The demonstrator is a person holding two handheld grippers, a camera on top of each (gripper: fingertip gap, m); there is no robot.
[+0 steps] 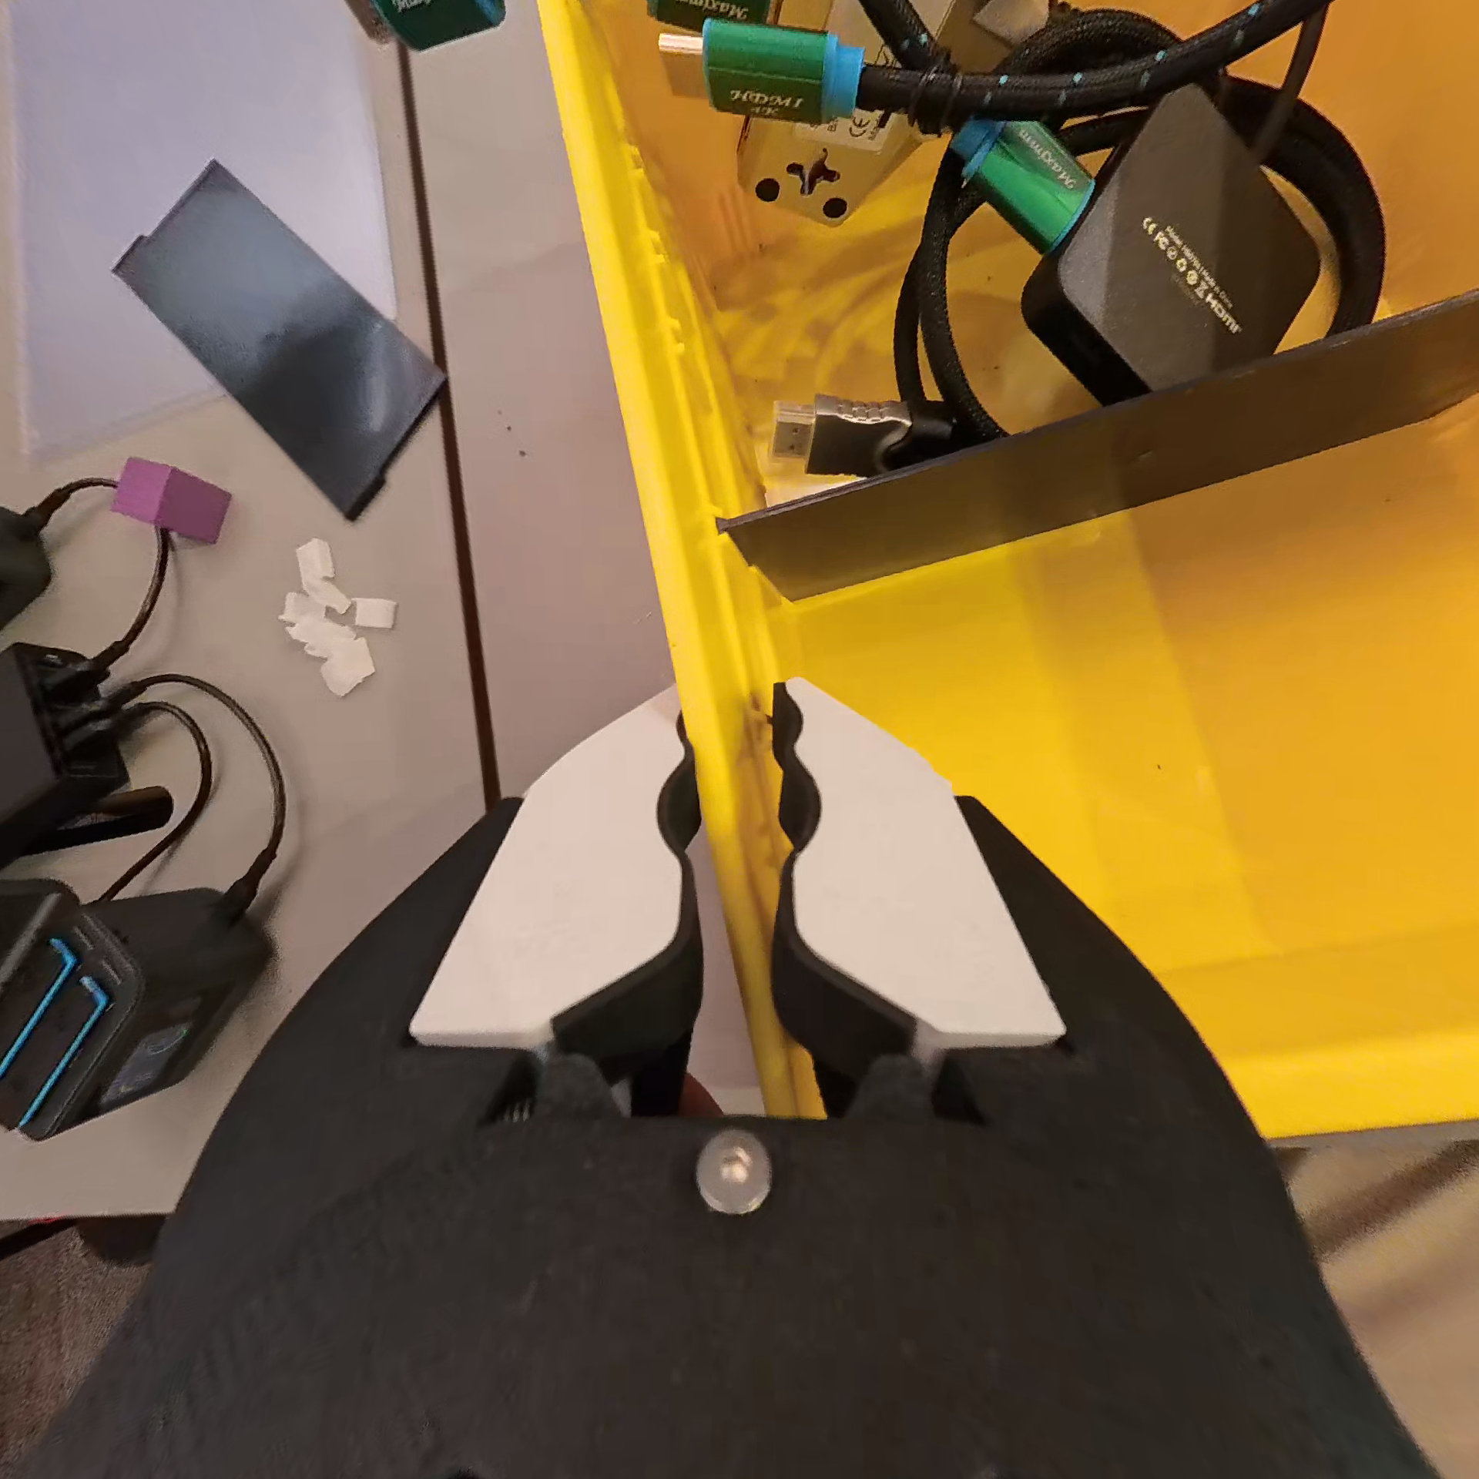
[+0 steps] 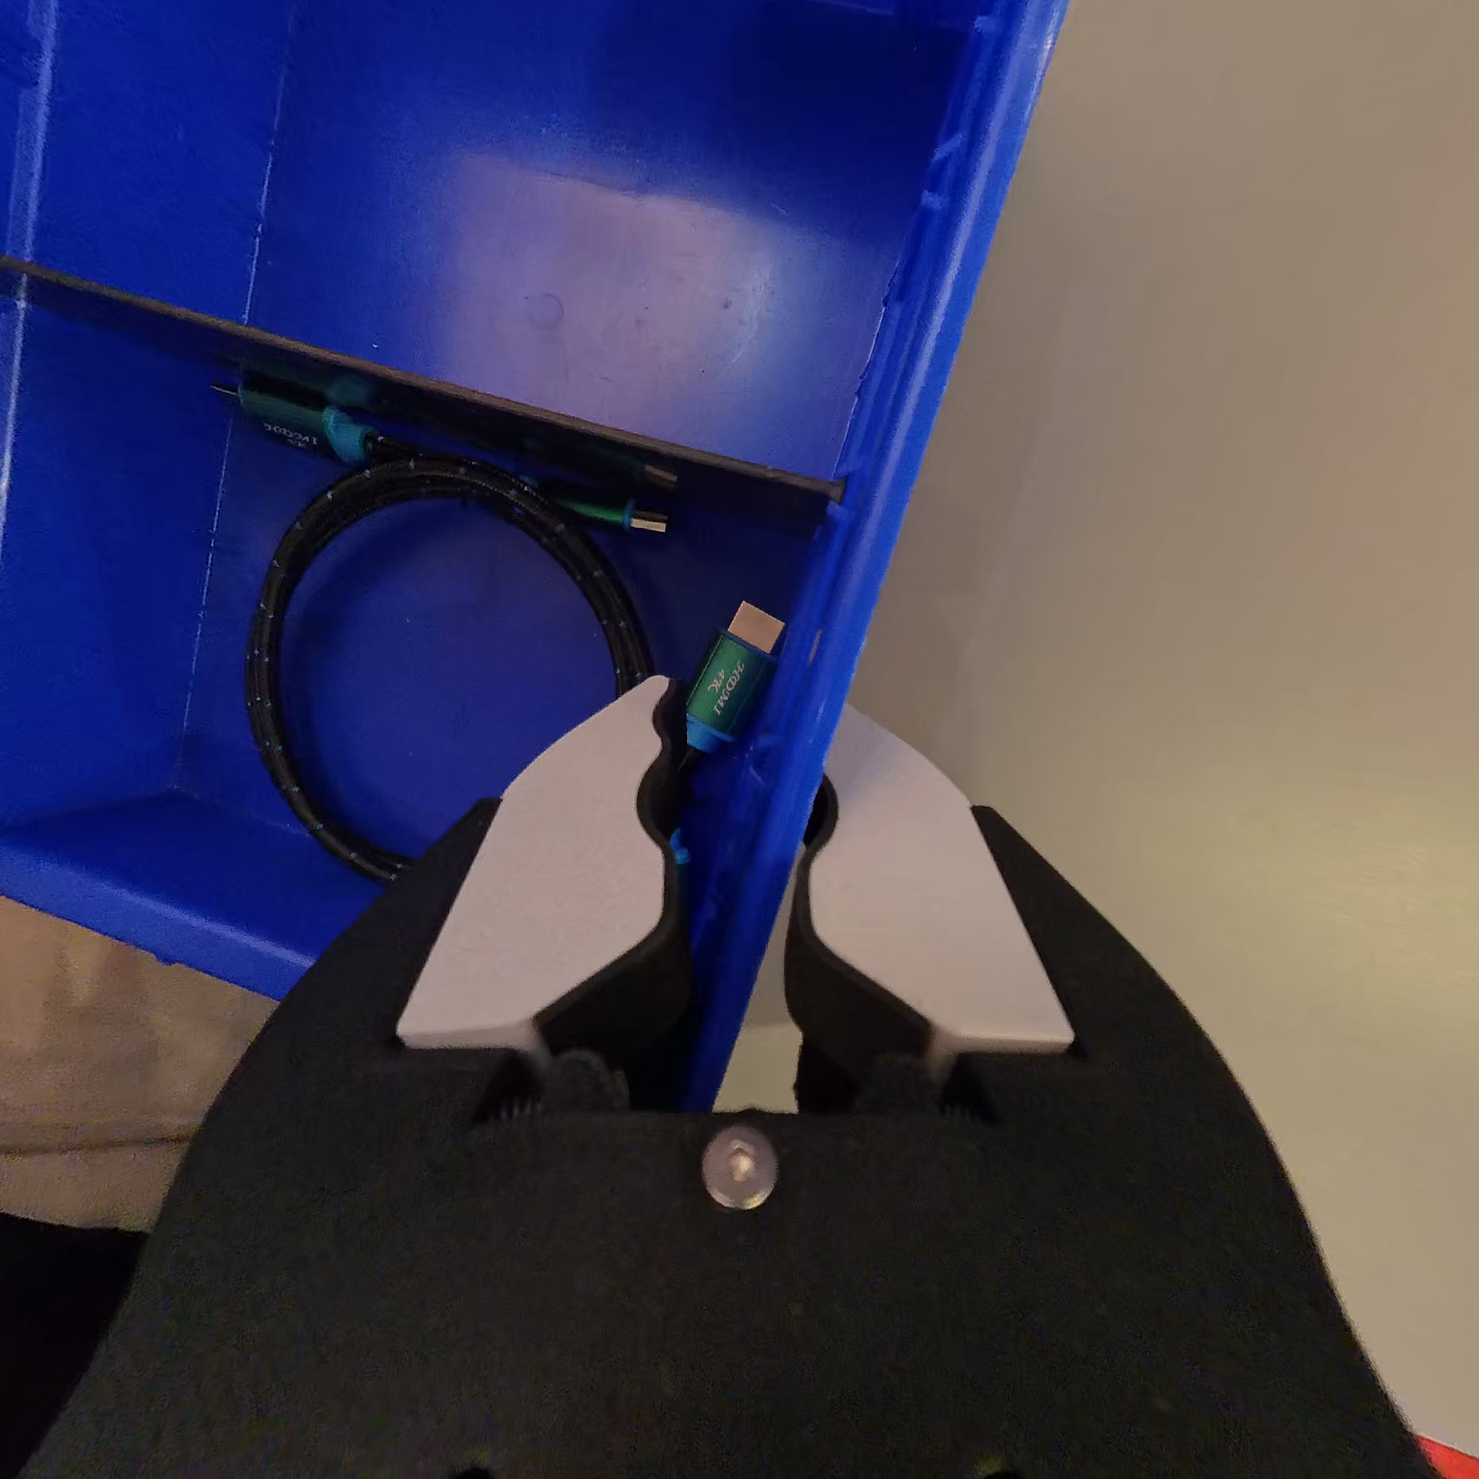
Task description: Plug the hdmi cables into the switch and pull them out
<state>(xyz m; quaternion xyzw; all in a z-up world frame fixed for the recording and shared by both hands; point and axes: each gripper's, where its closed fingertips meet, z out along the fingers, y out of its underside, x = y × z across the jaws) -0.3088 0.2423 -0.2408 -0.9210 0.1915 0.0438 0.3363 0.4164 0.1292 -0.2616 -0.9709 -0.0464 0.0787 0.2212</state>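
My left gripper [image 1: 732, 704] straddles the side wall of a yellow bin [image 1: 640, 320] and is shut on it. In the bin's far compartment lies a black HDMI switch [image 1: 1176, 264] with a green plug [image 1: 1032, 188] in one port. Another green plug [image 1: 760, 76] and a grey-black plug [image 1: 848, 428] lie loose among braided cable [image 1: 920, 320]. My right gripper [image 2: 756, 704] straddles the wall of a blue bin [image 2: 920, 360] and is shut on it. A green HDMI plug [image 2: 732, 672] stands between its left finger and the wall. A coiled braided cable [image 2: 272, 624] lies inside.
Black dividers cross the yellow bin [image 1: 1120, 456] and the blue bin [image 2: 400, 384]. On the table left of the yellow bin lie a dark flat panel [image 1: 272, 336], a purple block [image 1: 172, 504], white scraps [image 1: 336, 624] and black devices with cables [image 1: 120, 984]. The tips of one gripper are about 75 cm away from the tips of the other. My left gripper's tips are some 25 cm from the purple block [image 1: 172, 504].
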